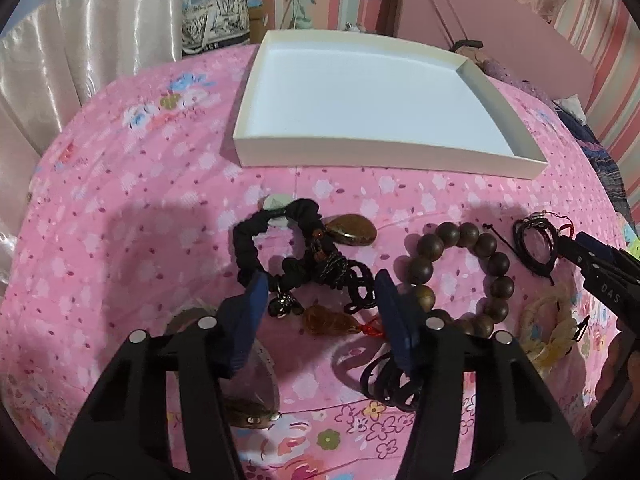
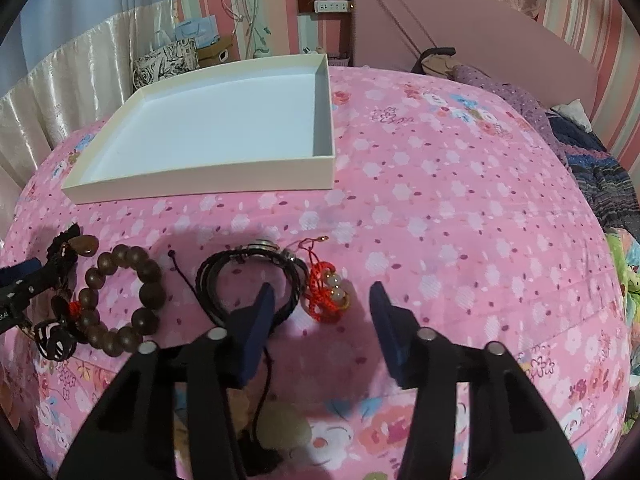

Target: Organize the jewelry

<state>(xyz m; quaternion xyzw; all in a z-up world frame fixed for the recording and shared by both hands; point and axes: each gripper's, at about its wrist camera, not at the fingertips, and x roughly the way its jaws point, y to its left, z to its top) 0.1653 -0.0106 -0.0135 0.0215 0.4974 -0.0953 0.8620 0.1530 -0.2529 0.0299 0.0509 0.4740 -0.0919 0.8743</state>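
Note:
Jewelry lies on a pink floral bedspread in front of an empty white tray (image 1: 384, 160) (image 2: 200, 188). My left gripper (image 1: 322, 296) is open, its tips over a tangle of black cord necklaces (image 1: 316, 264) with a brown stone pendant (image 1: 352, 230) and an amber pendant (image 1: 330, 320). A brown wooden bead bracelet (image 1: 464, 276) (image 2: 120, 296) lies to its right. My right gripper (image 2: 322, 304) is open, its tips either side of a red knotted charm with pale beads (image 2: 328, 288). A black leather cord bracelet (image 2: 248, 280) (image 1: 536, 244) lies by its left finger.
A pale yellow braided piece (image 1: 552, 328) lies at the right in the left wrist view. Black rings (image 1: 388, 384) lie under the left gripper's right finger. A pink headboard (image 2: 460, 32) and folded clothes (image 2: 592, 168) stand at the back right. A curtain (image 1: 80, 60) hangs left.

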